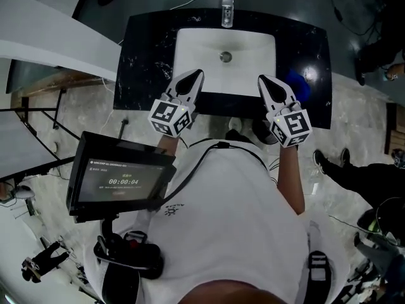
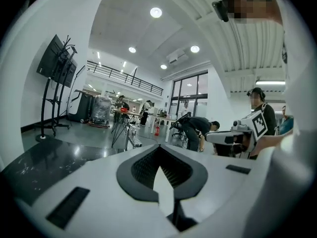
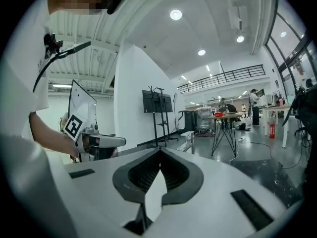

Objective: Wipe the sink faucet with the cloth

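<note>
Here, your left gripper (image 1: 197, 73) and right gripper (image 1: 262, 79) hover empty, jaws together; faucet (image 1: 227, 6) unwiped; next, open onto the blue cloth (image 1: 303, 85).

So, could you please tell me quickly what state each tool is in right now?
Left tool: closed, holding nothing.
Right tool: closed, holding nothing.

A timer screen (image 1: 120, 179) sits behind the left hand-held gripper (image 1: 197, 75); a television stand (image 2: 57, 68) rises ahead-left of it.
</note>
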A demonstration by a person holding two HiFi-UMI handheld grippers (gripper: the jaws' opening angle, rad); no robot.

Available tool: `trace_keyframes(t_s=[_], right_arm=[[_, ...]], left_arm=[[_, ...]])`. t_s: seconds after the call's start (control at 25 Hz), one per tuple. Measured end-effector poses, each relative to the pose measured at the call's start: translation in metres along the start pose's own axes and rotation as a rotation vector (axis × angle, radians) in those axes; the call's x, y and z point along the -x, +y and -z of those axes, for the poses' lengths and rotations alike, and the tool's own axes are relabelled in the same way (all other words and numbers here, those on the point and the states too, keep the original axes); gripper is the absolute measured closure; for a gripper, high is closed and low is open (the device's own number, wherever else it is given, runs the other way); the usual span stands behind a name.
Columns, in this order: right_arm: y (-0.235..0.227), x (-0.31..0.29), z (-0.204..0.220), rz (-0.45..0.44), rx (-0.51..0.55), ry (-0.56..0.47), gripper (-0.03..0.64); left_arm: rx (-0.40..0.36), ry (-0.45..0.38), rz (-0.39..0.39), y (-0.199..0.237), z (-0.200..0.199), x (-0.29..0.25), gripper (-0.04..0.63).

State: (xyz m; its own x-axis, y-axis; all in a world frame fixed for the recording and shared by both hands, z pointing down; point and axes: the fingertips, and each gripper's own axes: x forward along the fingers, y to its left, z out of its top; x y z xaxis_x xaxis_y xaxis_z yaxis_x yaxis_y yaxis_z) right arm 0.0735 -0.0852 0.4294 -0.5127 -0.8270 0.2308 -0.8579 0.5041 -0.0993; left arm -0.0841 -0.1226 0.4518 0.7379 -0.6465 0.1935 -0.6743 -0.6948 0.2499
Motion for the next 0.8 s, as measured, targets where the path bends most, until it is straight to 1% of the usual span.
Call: trace_keyframes(t_s=[0.16,0.28,0.4,0.52,0.6,0.64,0.76,0.8], right_arm=[[-0.006,0.003,-0.002,0.005,0.012,-0.017,0.612],[-0.01,0.002,0.02,0.028,-0.019,-0.013,0.612],[-0.022,0.016,0.034,0.09,-0.047,-0.004,0.612],[-0.05,0.037,0.035,0.146,-0.02,0.033,0.612],[-0.066,0.041,0.034,0.165,0.003,0.058,0.612],[-0.07,0.036,0.034,0.154,0.016,0.07,0.612],[-0.071,0.002,0.034,0.06,0.063,0.101,0.612],[-0.071,-0.005,0.035,0.048,0.074,0.107,0.612]], left_arm=[[-0.013,-0.014,0.014,-0.003,-0.005,-0.003,0.594],[-0.03,0.031,0.014,-0.003,0.005,0.005,0.594],[-0.05,0.07,0.057,-0.013,0.013,0.005,0.594],[-0.039,0.052,0.088,-0.027,0.01,-0.009,0.594],[-0.04,0.03,0.102,-0.033,0.003,-0.017,0.594],[-0.043,0.02,0.094,-0.032,0.002,-0.017,0.594],[-0.048,-0.007,0.016,-0.021,0.004,-0.009,0.594],[-0.051,-0.011,0.01,-0.019,0.004,-0.01,0.594]])
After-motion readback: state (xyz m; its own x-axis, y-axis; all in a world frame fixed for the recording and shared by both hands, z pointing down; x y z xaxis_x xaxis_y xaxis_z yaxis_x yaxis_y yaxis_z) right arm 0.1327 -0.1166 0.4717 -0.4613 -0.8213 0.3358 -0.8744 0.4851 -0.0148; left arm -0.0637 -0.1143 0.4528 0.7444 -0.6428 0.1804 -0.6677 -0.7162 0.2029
